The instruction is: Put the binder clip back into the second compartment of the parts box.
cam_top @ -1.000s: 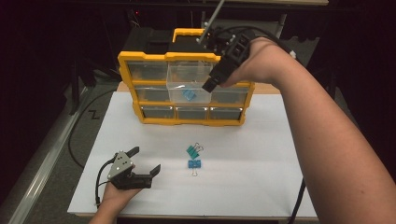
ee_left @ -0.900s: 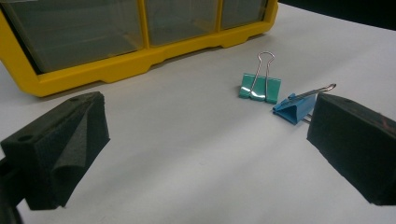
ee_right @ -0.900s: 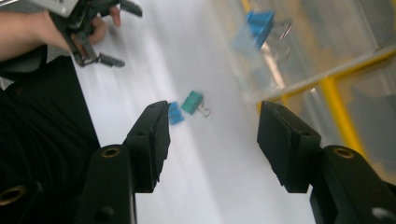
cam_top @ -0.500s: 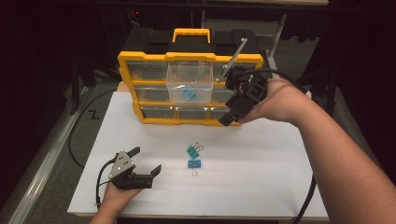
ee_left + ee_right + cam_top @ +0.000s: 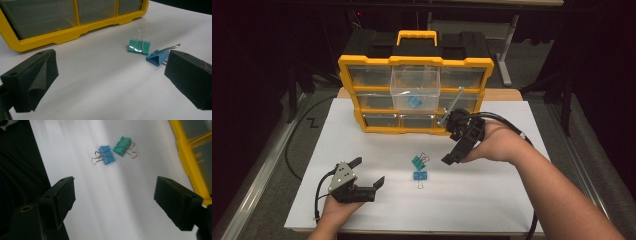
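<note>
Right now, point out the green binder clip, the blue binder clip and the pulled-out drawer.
green binder clip [image 5: 417, 161]: high view, on its green body.
blue binder clip [image 5: 420, 176]: high view, on its blue body.
pulled-out drawer [image 5: 398, 82]: high view, on its clear front wall, middle of the organizer's top row.

The yellow organizer [image 5: 190, 157] runs off the right edge of the right gripper view — blurred; its closed drawers' [image 5: 372, 75] contents are too dim to tell.

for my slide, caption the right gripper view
Open right hand-held gripper above blue binder clip and green binder clip.
</note>
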A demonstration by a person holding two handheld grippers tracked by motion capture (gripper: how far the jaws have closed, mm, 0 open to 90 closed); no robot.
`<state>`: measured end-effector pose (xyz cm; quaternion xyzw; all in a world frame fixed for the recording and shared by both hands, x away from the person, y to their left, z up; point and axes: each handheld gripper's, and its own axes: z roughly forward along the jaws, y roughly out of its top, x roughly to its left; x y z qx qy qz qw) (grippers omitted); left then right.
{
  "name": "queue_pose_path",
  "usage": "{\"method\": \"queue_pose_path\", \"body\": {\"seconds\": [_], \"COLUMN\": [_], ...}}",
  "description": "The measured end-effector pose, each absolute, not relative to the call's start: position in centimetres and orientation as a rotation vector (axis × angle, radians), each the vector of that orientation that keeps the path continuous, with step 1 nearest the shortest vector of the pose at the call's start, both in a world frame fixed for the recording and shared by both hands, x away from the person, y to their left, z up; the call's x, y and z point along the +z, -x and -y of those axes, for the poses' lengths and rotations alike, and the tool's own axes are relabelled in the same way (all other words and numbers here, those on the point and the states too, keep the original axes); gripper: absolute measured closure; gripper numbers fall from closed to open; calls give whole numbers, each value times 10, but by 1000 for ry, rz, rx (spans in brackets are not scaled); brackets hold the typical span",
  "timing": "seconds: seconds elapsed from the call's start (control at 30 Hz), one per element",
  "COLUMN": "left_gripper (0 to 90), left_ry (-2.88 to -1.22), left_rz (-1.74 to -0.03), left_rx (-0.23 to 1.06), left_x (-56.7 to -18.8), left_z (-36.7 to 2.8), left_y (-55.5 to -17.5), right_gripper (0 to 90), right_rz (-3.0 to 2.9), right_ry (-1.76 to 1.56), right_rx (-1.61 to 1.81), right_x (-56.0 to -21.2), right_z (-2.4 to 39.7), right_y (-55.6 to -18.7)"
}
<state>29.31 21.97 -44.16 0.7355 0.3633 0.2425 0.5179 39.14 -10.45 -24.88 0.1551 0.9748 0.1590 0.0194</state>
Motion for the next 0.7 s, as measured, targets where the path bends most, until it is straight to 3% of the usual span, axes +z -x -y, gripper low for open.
{"method": "queue_pose_path", "body": {"seconds": [0.1, 0.2, 0.27, 0.4, 0.7], "left_gripper": [1, 1, 1, 1, 1], "left_ry": [-1765, -1756, -1756, -1761, -1767], "left_rz": [-873, -875, -873, -871, -865], "left_rx": [577, 580, 579, 574, 570], "left_x": [-441, -441, -441, -441, -442], "left_z": [-221, -221, -221, -221, -220], "left_y": [-293, -293, -293, -294, -294], "right_gripper": [141, 30, 6, 2, 20], "right_rz": [-3037, -3049, -3053, -3089, -3132], "right_ry": [-477, -496, -491, -498, -447], "right_rx": [465, 426, 410, 392, 381], "right_x": [-273, -304, -315, -351, -389], "right_z": [99, 94, 92, 85, 75], "right_y": [-390, -387, -386, -382, -379]}}
